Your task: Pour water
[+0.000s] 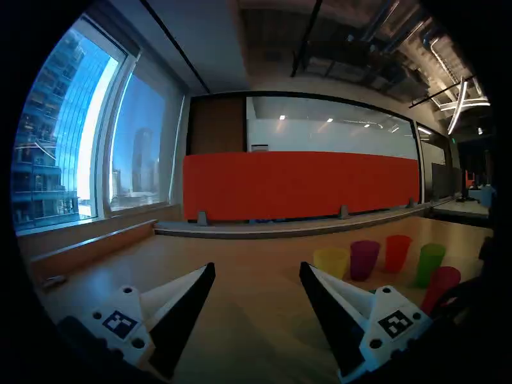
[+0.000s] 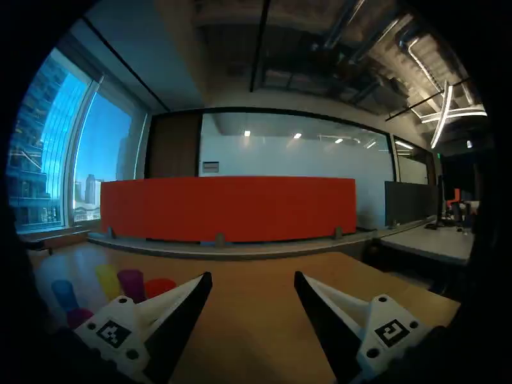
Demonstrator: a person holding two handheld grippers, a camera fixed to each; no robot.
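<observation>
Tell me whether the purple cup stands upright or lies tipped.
Upright. In the left gripper view the purple cup stands on the table, wider rim up, beside the yellow cup.

5 plastic cups stand clustered on the table (image 1: 243, 246), ahead and right of the left hand-held gripper (image 1: 257, 269): yellow cup (image 1: 331, 261), purple cup (image 1: 363, 259), orange cup (image 1: 397, 253), green cup (image 1: 429, 263), and red cup (image 1: 441, 285) nearest.

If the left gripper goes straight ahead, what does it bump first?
Probably the orange screen beyond the table; depth is unclear. The way there looks free, with the coloured cups off to the right.
</observation>
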